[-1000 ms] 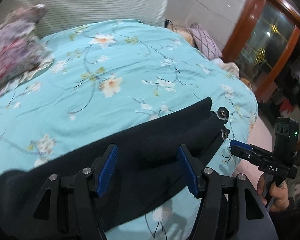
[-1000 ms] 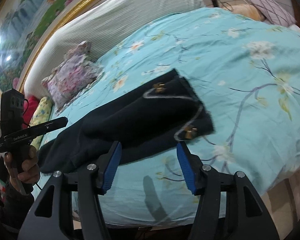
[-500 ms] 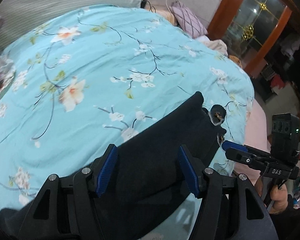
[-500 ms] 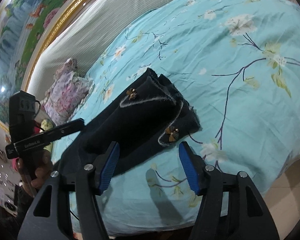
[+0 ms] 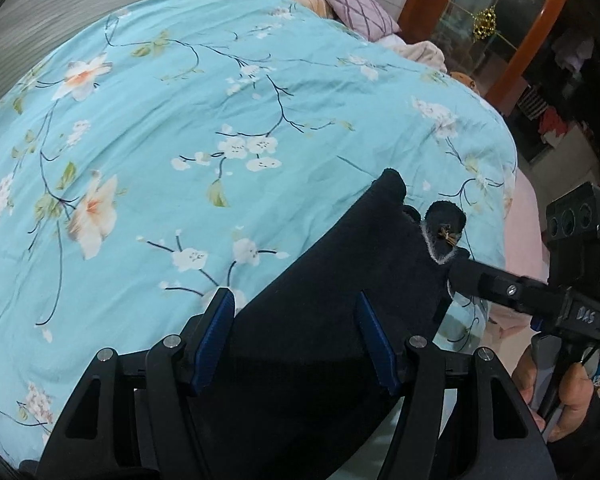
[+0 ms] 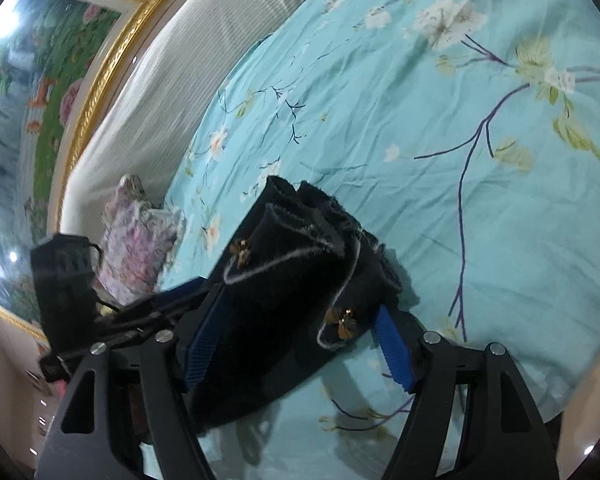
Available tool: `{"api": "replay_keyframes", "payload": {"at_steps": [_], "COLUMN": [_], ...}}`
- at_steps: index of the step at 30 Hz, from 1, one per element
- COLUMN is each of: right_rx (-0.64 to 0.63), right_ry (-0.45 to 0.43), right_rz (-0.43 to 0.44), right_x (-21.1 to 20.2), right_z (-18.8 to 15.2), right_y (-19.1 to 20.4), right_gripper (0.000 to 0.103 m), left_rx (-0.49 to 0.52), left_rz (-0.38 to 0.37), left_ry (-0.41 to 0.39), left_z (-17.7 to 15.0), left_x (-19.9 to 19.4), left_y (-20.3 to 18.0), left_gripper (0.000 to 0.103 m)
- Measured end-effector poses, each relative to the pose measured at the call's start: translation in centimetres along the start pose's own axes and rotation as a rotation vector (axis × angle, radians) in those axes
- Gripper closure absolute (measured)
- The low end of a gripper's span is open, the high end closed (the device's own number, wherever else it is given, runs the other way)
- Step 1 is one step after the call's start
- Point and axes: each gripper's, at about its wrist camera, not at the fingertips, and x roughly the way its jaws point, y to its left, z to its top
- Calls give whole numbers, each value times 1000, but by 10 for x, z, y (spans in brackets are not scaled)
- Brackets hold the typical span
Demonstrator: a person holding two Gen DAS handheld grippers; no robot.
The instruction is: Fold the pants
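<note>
pants (image 6: 284, 300) – near bed (image 5: 220, 100) edge | left gripper (image 5: 296, 336) jaws apart | right gripper (image 6: 296, 344) just widening, pants between – far side free

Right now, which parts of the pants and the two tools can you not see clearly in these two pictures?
- Left wrist view: the near end of the pants is hidden behind the left gripper and cut by the bottom edge.
- Left wrist view: the right gripper tip is against the dark hem; contact is unclear.
- Right wrist view: the picture is motion-blurred; whether the pads press the cloth is unclear.
</note>
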Motion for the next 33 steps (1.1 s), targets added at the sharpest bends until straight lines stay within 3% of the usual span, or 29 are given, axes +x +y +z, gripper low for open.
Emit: {"api": "replay_keyframes", "payload": {"at_steps": [6,9,11,13,15,19,23,26,28,33], "right_rx": [48,5,-52,-85,-85,-99,-95,-106,-118,-148], "right_ry": [-7,-16,-10,1,21,14,21,21,21,19], "right_rz": [22,2,-7,-11,10,37,67,73,72,68], "right_x": [0,2,4,5,6,-3,-10,-13,-12,-12], "right_z": [4,4,2,2,2,-1,-3,-5,-6,-7], "right_y": [-3,0,3,1,-9,-25,-36,-35,-33,-29], "right_gripper": [27,27,38,82,89,91,92,92,92,92], "left_rx": [32,50,55,50,46,63,91,127,142,153], "left_rz": [-14,-17,-13,-17,-19,-16,-75,-139,-180,-204], "left_ry": [25,38,42,49,57,72,94,117,140,100], "left_z": [3,6,8,12,17,28,44,51,53,52], "left_x": [12,16,17,19,21,27,40,55,66,62], "left_y": [-14,-21,-22,-20,-17,-16,-26,-39,-46,-50], "left_gripper": [39,39,39,39,39,39,39,50,78,91]}}
